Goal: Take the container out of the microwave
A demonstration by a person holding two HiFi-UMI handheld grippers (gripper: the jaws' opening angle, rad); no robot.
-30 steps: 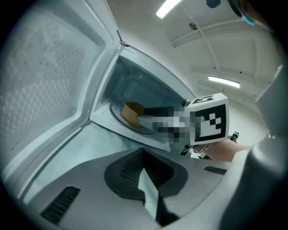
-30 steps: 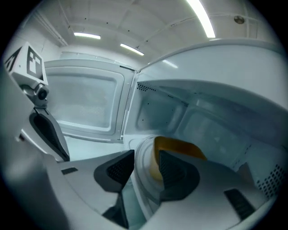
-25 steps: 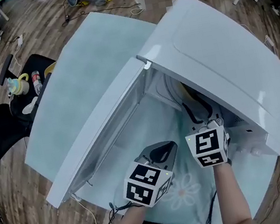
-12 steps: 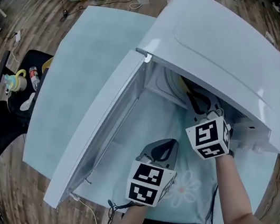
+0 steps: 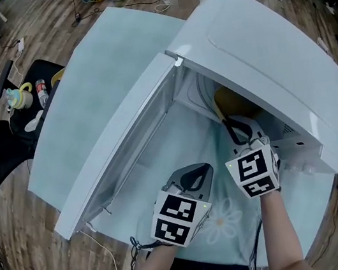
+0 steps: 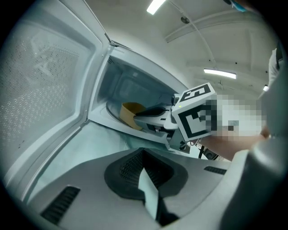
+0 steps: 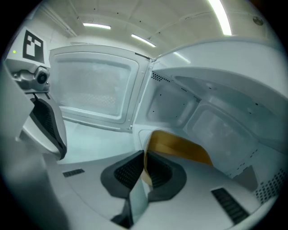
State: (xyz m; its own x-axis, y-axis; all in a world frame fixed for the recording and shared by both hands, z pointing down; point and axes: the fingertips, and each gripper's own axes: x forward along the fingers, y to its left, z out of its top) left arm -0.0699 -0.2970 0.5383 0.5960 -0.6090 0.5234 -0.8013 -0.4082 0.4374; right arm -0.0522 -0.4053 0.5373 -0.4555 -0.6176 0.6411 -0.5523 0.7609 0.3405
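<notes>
The white microwave stands with its door swung wide to the left. A tan container sits inside on the turntable, also visible in the left gripper view. My right gripper reaches into the cavity. Its jaws are closing, and its pads pinch the container's near rim between them. My left gripper hovers in front of the opening, shut with nothing between its jaws.
The microwave rests on a table covered with a pale blue cloth. At the far left is a black chair with bottles beside it. A cable hangs off the table's front edge.
My right gripper's jaws have narrowed from wide apart onto the container's rim, and it edged slightly further into the cavity. The left gripper has stayed where it was.
</notes>
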